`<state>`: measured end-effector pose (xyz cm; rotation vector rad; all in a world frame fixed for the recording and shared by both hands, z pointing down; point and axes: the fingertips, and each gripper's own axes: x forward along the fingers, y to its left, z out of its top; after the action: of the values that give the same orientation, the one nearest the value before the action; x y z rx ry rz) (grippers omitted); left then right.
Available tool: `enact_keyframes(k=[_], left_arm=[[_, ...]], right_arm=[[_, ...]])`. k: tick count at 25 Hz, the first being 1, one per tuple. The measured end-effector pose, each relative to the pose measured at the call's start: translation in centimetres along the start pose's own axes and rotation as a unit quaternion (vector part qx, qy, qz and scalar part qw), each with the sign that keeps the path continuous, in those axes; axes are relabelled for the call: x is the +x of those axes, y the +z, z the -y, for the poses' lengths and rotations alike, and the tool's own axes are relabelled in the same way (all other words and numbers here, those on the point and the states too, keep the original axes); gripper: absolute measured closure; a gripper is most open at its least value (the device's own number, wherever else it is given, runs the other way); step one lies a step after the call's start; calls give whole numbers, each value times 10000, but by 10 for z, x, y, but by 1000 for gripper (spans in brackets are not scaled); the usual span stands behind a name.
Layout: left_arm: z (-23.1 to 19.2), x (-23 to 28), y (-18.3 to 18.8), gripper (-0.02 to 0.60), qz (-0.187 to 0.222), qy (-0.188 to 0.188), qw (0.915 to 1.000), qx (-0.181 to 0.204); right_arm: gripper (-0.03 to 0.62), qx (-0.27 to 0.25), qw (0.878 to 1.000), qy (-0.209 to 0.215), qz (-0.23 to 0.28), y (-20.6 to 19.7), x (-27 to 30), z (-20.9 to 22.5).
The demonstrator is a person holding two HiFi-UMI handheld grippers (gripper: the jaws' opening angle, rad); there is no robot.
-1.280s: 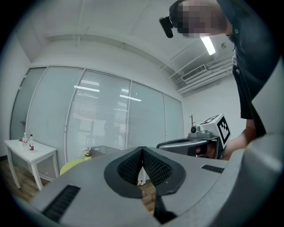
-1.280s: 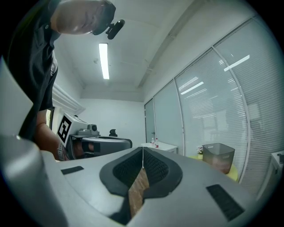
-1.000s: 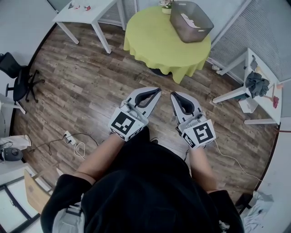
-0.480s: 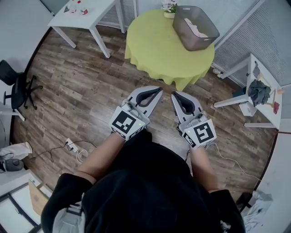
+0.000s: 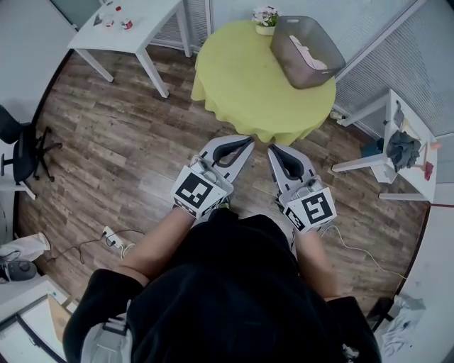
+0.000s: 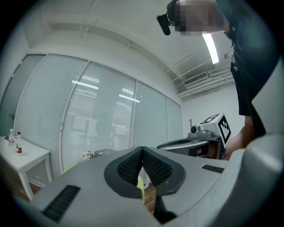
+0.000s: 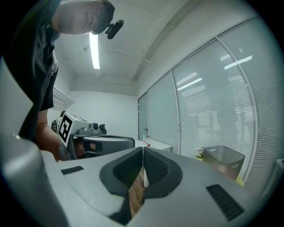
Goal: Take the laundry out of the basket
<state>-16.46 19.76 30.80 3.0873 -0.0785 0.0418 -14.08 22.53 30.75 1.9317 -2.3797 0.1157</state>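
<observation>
Yellow table | basket upright; long axis diagonal | left gripper; right gripper; both closed, empty

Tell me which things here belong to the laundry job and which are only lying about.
For the job: basket, laundry inside it, left gripper, right gripper, both shut and empty.
Lying about: flower pot, white side table, office chair, power strip.

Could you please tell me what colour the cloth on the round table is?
The tablecloth is plain yellow-green, clearest in the head view.
</observation>
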Motion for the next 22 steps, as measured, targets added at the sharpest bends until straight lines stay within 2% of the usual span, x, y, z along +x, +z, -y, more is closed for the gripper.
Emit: enact_keyframes(k=[9,22], left_arm=[[-23,27,-4,578,-17,-42,10000,-17],[-56,126,-1,578,-115,178,9998,55]], right_arm=[[569,-35,10000,-50,3,-1,20,31],[569,-53,9998,155,115,1,39,137]])
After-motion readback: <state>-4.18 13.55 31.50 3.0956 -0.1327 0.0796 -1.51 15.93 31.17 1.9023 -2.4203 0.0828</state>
